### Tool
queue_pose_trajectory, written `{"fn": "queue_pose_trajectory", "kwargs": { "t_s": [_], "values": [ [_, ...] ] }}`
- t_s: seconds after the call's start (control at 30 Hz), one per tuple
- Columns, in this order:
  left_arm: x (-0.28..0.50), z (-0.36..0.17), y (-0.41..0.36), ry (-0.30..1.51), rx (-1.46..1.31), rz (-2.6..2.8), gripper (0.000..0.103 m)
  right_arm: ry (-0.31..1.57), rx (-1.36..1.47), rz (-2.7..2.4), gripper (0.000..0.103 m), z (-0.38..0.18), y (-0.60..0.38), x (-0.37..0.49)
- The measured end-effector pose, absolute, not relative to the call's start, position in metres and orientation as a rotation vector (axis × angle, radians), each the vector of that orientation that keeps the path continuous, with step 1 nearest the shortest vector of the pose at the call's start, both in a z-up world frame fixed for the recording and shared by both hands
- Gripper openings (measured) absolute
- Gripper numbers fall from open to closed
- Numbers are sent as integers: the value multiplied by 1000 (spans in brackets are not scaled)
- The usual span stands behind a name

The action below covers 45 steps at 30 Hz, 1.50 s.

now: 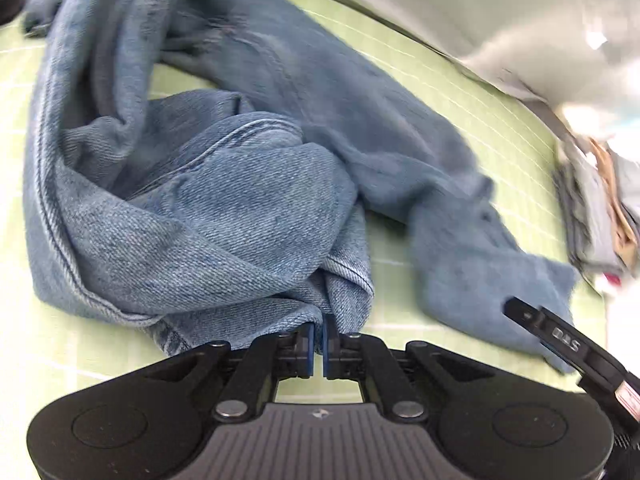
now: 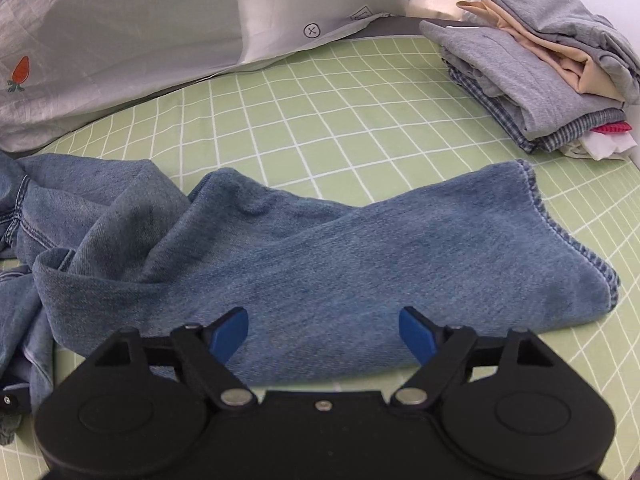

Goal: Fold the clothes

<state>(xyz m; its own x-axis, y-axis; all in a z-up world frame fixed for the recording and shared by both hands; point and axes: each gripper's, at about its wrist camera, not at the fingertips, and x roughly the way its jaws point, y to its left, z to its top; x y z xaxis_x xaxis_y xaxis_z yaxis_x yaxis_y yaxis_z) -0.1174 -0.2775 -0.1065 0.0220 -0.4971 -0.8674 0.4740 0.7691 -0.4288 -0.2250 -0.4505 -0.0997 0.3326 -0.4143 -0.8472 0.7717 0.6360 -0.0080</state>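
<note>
A pair of blue jeans [image 1: 224, 200] lies crumpled on the green checked sheet [image 1: 500, 148]. My left gripper [image 1: 319, 340] is shut on a bunched fold of the denim, the cloth pinched between its blue pads. In the right wrist view one trouser leg [image 2: 360, 248] lies flat across the sheet, its hem at the right. My right gripper [image 2: 324, 330] hovers over that leg with its blue fingers [image 2: 230, 332] spread wide and nothing between them. A finger of the right gripper [image 1: 568, 344] shows at the lower right of the left wrist view.
A stack of folded clothes [image 2: 540, 72], grey, beige and checked, sits at the far right of the sheet. A white cloth with a carrot print [image 2: 120, 52] lies along the back edge. Bare green sheet [image 2: 320, 120] lies between the jeans and the stack.
</note>
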Motion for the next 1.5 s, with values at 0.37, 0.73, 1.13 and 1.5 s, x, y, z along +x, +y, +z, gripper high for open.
{"fn": "queue_pose_trajectory", "kwargs": {
  "t_s": [0.37, 0.73, 1.13, 1.5],
  "values": [
    [-125, -69, -236, 1287, -291, -751, 20, 906, 474, -689, 81, -88, -457, -250],
    [-138, -38, -136, 1112, -398, -585, 65, 921, 507, -350, 78, -83, -381, -198],
    [-134, -45, -63, 1121, -418, -395, 65, 980, 288, -385, 24, -109, -331, -183],
    [-97, -48, -88, 1121, -453, -383, 65, 927, 342, -730, 7, -110, -432, -268]
  ]
}}
